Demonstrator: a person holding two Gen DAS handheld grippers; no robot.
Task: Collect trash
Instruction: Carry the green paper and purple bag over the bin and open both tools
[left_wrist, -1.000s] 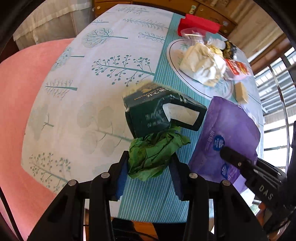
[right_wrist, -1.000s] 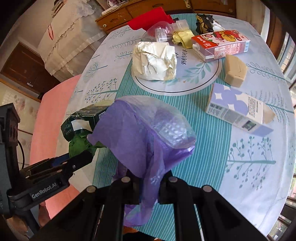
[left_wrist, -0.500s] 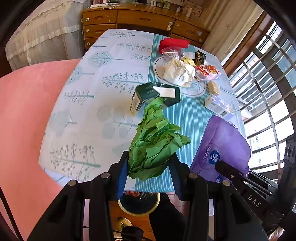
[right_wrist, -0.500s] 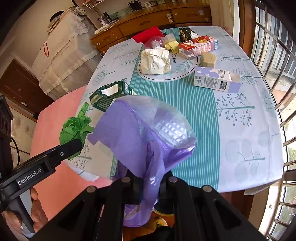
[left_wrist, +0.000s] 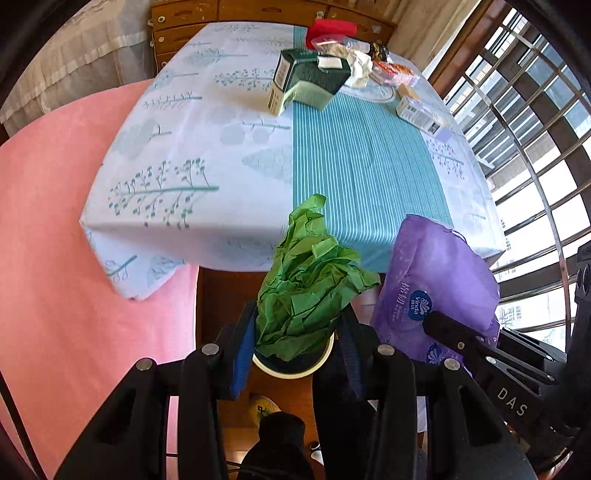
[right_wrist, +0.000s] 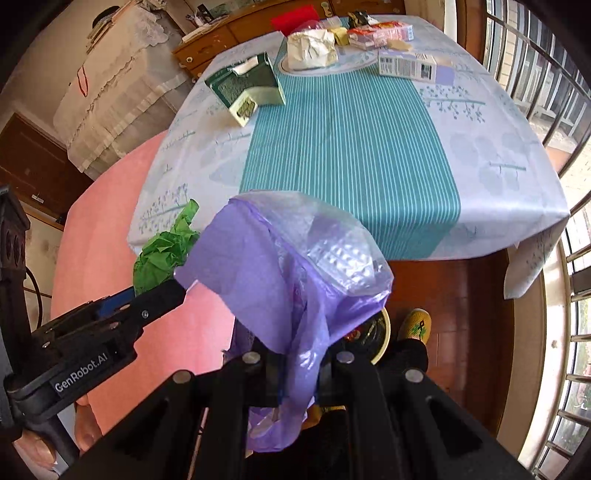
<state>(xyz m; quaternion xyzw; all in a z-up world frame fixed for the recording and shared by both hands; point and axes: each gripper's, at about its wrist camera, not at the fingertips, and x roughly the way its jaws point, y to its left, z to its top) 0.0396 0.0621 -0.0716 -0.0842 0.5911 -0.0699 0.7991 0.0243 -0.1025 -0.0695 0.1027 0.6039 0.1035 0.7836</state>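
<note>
- The left gripper (left_wrist: 295, 354) is clamping a crumpled green paper wad (left_wrist: 306, 291) at lower centre of its view, hanging past the table (left_wrist: 207, 218) edge above a round bin (left_wrist: 291, 365) on the floor.
- The right gripper (right_wrist: 295, 369) is pinching a purple plastic wrapper (right_wrist: 280, 273), its jaws nearly meeting on the thin film.
- Both pieces are looking light, soft and crushable; the film is likely slippery, so gripping bunched folds is holding better than a loose edge.
- A green carton (left_wrist: 310, 81) is waiting at upper centre, stiffer, best taken across its narrow sides.
</note>
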